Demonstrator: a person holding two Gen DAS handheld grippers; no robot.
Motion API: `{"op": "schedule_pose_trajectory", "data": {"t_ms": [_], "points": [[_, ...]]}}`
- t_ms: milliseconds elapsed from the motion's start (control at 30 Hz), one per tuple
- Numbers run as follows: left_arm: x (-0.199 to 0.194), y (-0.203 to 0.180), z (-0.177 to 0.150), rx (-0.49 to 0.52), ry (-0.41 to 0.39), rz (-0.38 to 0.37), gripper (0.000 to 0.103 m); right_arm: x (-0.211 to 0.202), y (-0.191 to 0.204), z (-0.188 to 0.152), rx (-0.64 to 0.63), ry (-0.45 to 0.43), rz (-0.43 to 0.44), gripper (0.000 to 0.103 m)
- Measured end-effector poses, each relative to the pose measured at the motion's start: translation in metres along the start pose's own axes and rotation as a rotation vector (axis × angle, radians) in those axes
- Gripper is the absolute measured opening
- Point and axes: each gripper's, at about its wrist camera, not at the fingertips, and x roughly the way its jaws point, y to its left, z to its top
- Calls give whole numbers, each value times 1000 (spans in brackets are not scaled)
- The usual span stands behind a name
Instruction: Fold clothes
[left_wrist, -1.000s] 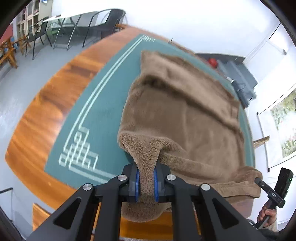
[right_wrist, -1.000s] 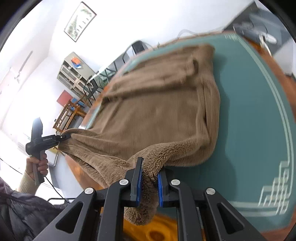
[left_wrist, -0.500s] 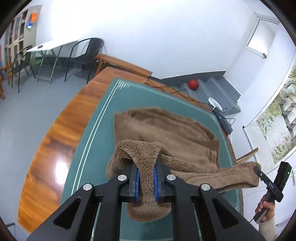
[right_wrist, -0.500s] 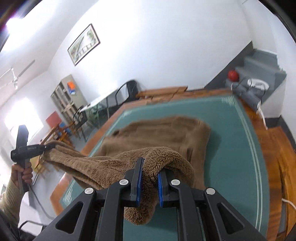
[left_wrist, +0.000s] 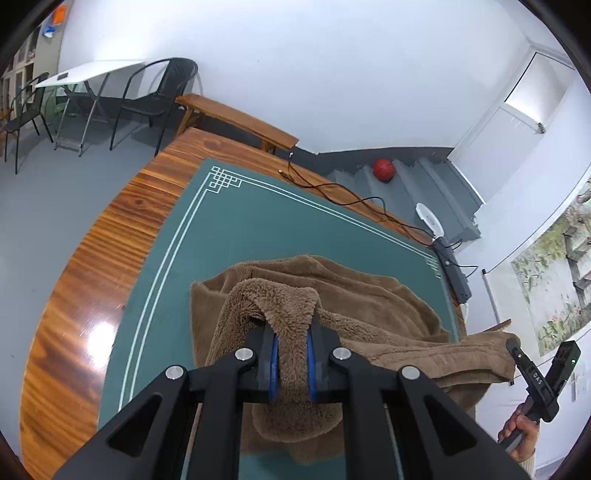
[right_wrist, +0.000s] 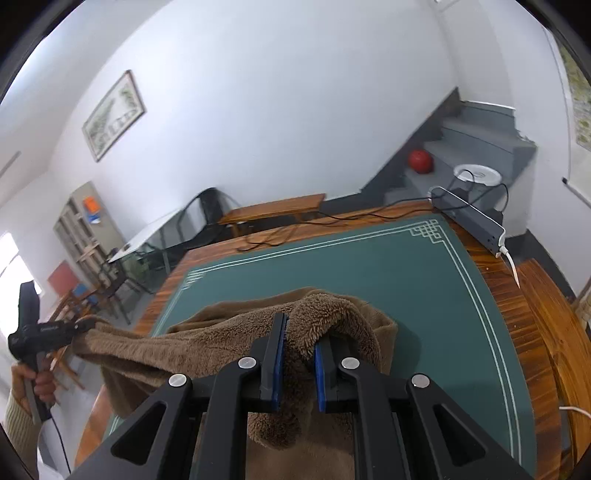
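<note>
My left gripper (left_wrist: 290, 360) has its fingers (left_wrist: 273, 363) pinched tight on a thick bunch of the brown fleece garment (left_wrist: 332, 295), and my right gripper (right_wrist: 298, 363) is clamped the same way on another corner of it (right_wrist: 229, 332), so the near edge hangs lifted between my two hands while the far part lies bunched on the green mat (left_wrist: 240, 229). From the right-hand camera I can see my left gripper out at the left edge with the cloth stretched away from it; from the left-hand camera my right gripper (left_wrist: 517, 350) sits at the far right with a hand (left_wrist: 521, 432) on its handle. I judge this to be the fold itself: the lifted edge is being carried toward the far side over the rest of the garment. The next move calls for both corners going forward evenly, then lowering so the edges meet squarely before I let go; the pile is thick and floppy and could slump or drag the lower layer. The mat, with its white line border, covers a glossy wooden table (left_wrist: 110, 258). Beyond it, left to right: black chairs (left_wrist: 155, 96) and a small white table, a wooden bench (left_wrist: 236, 118), black cables (left_wrist: 351, 199) along the far table edge, grey steps with a red ball (left_wrist: 384, 169), and a painting (left_wrist: 554, 288) on the right wall.
</note>
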Motion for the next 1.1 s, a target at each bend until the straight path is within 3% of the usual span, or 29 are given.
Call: {"op": "schedule_pose_trajectory", "data": {"t_ms": [200, 433, 567, 633, 667, 733, 767, 800, 933, 1100], "points": [[60, 10, 19, -30, 53, 16, 13, 57, -19, 4, 67, 37, -72, 14], [129, 28, 19, -45, 145, 68, 14, 118, -33, -9, 76, 130, -174, 14], [158, 40, 17, -82, 211, 73, 25, 142, -46, -18, 127, 193, -196, 16], [165, 47, 17, -111, 231, 38, 34, 146, -49, -20, 143, 207, -181, 22], [164, 50, 16, -125, 233, 9, 44, 146, -49, -20, 143, 208, -168, 29], [159, 54, 18, -149, 223, -55, 72, 145, -48, -21, 144, 209, -144, 51], [154, 55, 19, -156, 210, -75, 77, 144, -48, -21, 142, 207, -132, 69], [148, 55, 20, -157, 193, -85, 82, 141, -45, -20, 130, 198, -121, 76], [127, 52, 20, -77, 164, -80, 82, 127, -35, -15, 83, 176, -72, 77], [106, 37, 5, 222, 126, 42, 82, 108, -25, -18, -60, 197, -83, 81]]}}
